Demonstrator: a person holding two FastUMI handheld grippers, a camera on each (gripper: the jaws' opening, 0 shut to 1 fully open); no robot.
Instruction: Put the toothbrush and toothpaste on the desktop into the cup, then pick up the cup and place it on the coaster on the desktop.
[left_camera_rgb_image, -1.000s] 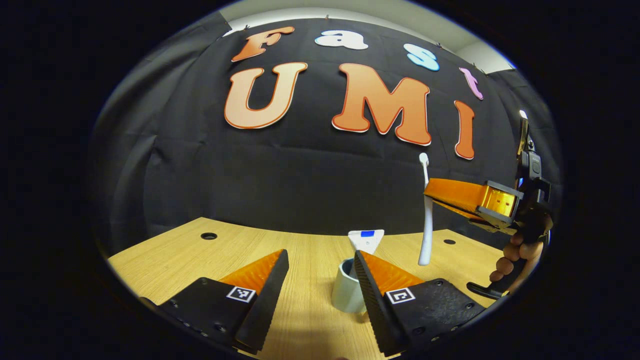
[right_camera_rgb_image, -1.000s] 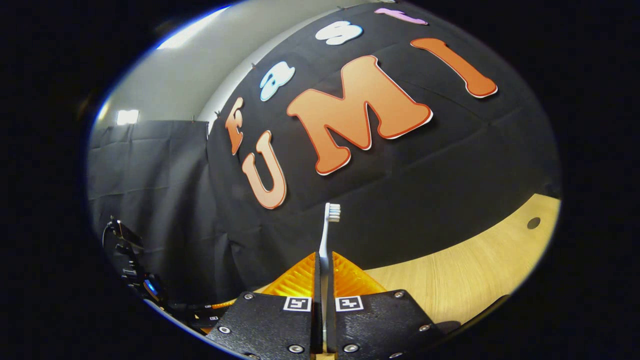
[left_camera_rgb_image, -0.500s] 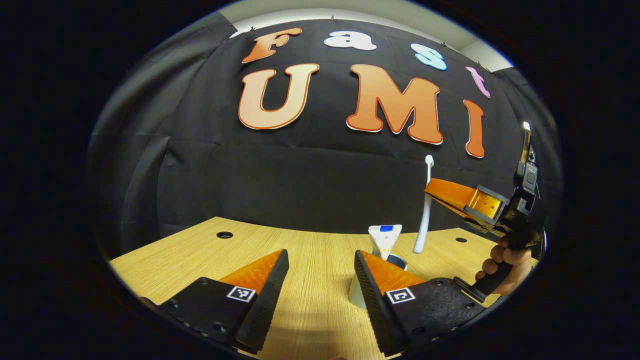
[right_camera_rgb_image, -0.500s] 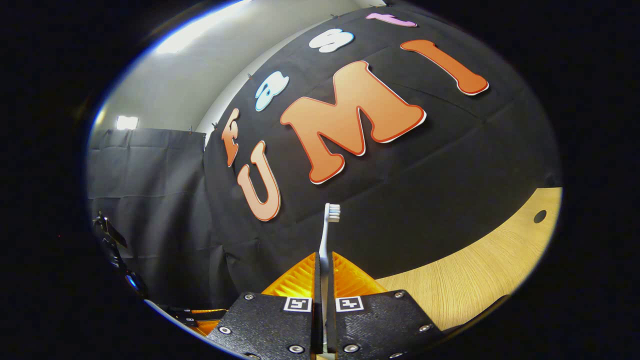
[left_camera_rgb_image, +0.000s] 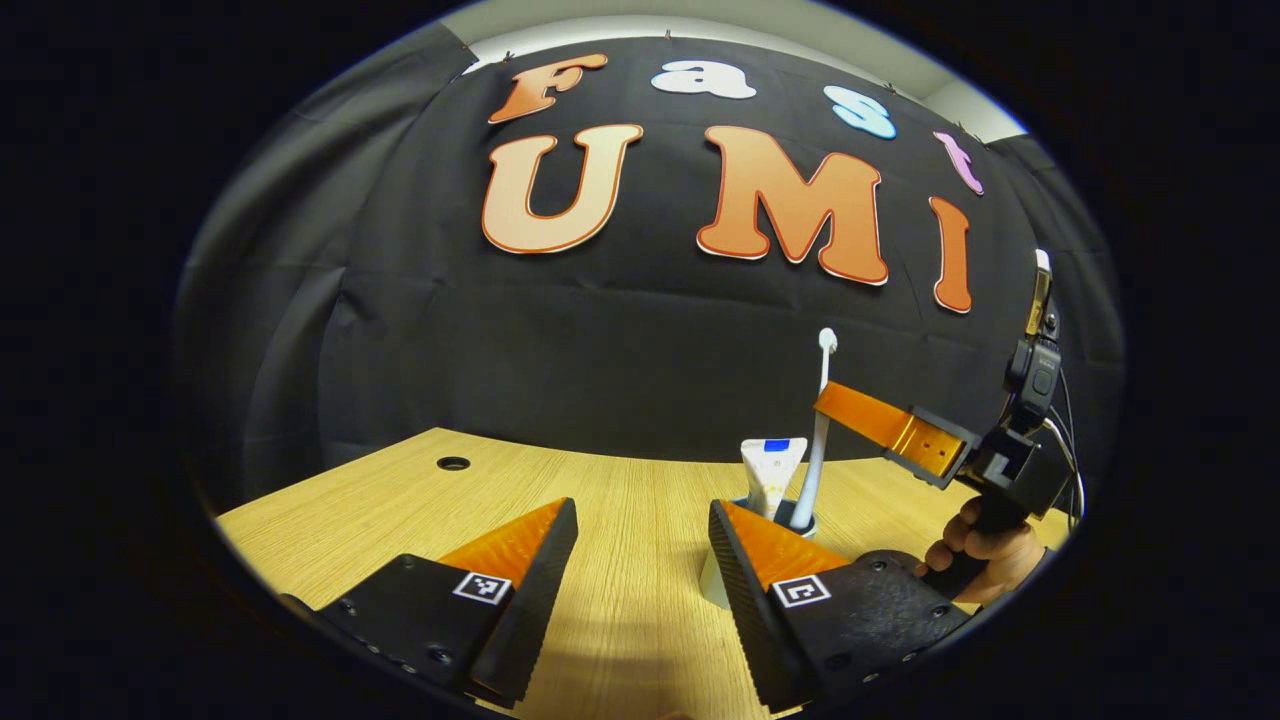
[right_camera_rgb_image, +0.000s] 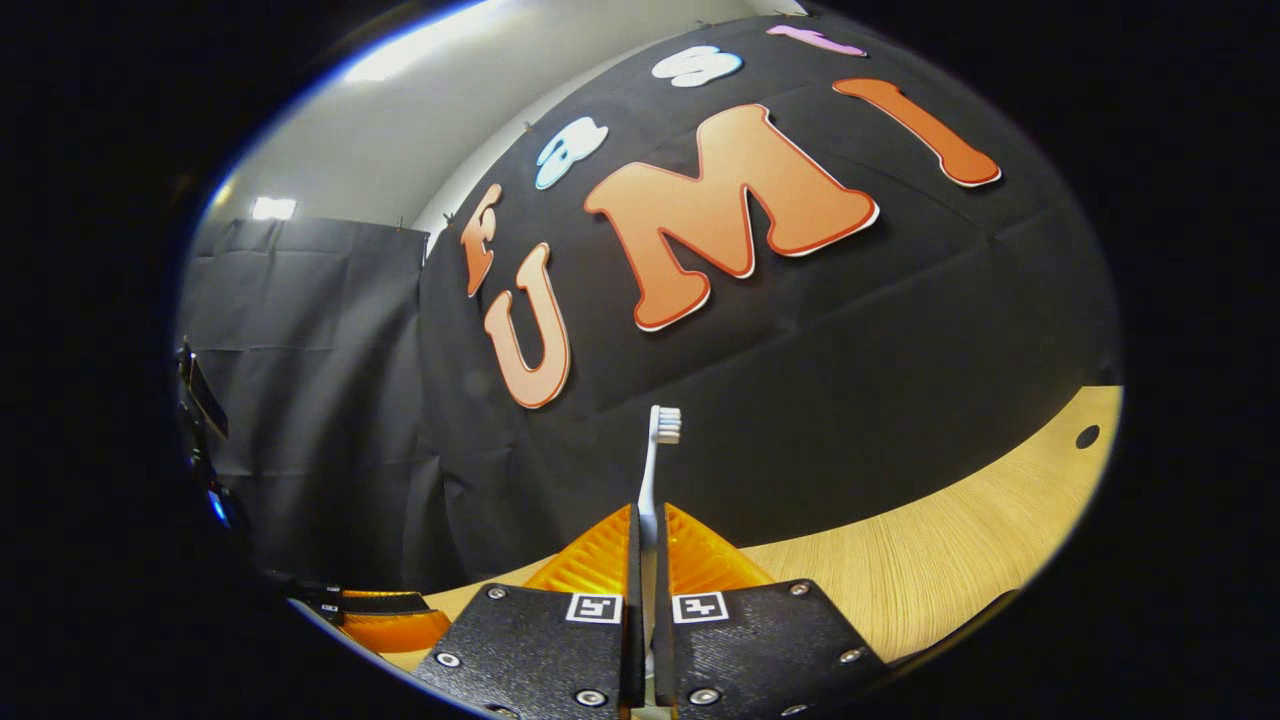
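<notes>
A light wooden desktop (left_camera_rgb_image: 620, 500) with round holes filled the lower frame; a cup (left_camera_rgb_image: 716, 585) stood on it, right of centre.

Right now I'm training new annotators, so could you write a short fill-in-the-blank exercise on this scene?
1. The right gripper is shut on the ____.
2. The toothpaste stands inside the ____.
3. The left gripper has its jaws ____, holding nothing.
4. The toothbrush has its ____ end pointing up.

Missing words: toothbrush; cup; open; bristle
</notes>
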